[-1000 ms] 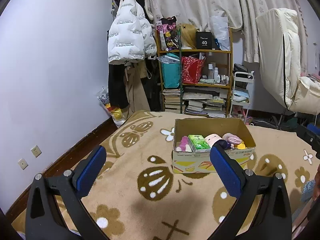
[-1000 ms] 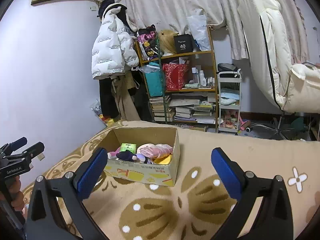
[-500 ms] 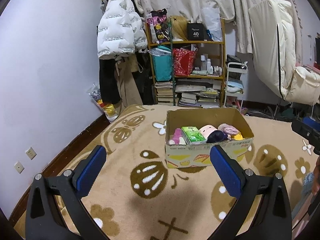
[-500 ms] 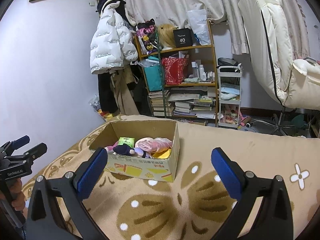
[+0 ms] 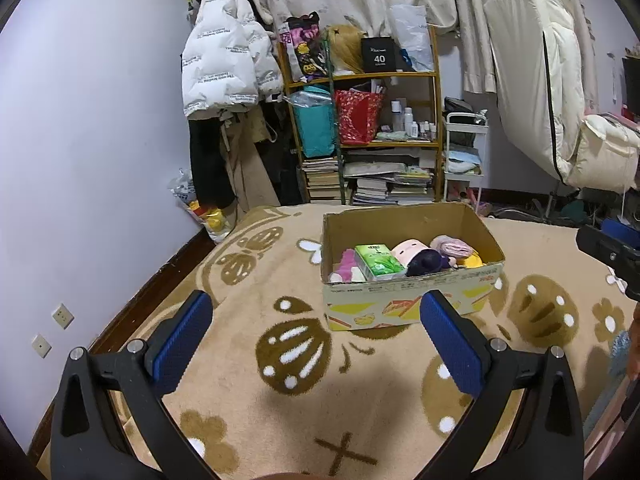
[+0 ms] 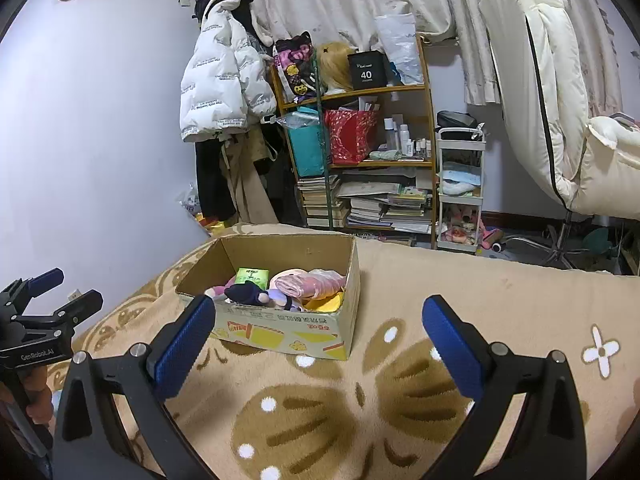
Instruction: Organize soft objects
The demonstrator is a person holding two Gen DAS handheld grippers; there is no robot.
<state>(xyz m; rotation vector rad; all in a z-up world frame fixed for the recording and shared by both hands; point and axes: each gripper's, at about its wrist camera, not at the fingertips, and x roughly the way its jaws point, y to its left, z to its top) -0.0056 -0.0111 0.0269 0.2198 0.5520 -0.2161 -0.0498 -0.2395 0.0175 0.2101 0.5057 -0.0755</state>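
Note:
A cardboard box (image 5: 408, 304) stands on the tan patterned blanket (image 5: 240, 360). In it lie a green tissue pack (image 5: 378, 261), a doll with dark hair (image 5: 426, 262), a pink cloth (image 5: 452, 245) and a yellow item (image 5: 474, 260). The box also shows in the right wrist view (image 6: 280, 332), with the tissue pack (image 6: 251, 276) and pink cloth (image 6: 308, 282). My left gripper (image 5: 316, 338) is open and empty, short of the box. My right gripper (image 6: 316, 340) is open and empty, near the box's front right corner.
A cluttered shelf (image 5: 372, 128) and a white jacket (image 5: 224, 64) stand at the far wall. A white cart (image 6: 460, 192) and a cream quilt (image 6: 560, 100) are at the right. The bed ends at the purple wall (image 5: 80, 160) on the left.
Both grippers have risen and pulled back a little from the box, which now sits slightly lower and farther in both views. The jaws stayed open.

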